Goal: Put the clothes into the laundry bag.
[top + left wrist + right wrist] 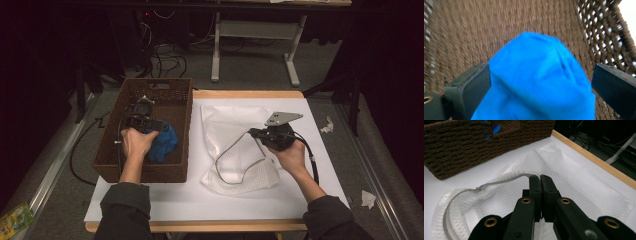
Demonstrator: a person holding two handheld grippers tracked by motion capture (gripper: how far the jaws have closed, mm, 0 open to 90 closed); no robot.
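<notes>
A blue cloth lies in the brown wicker basket at the table's left. My left gripper is down inside the basket, its jaws wide apart with the cloth bulging between them and a gap on the right side. A white mesh bag lies on the white tabletop beside the basket. Its grey zipper curves along the opening. My right gripper is shut on the bag's zipper edge and holds it lifted.
The white tabletop has a wooden rim at its far side. The basket stands close to the bag's left. Crumpled paper lies on the floor to the right, and a desk frame with cables stands beyond.
</notes>
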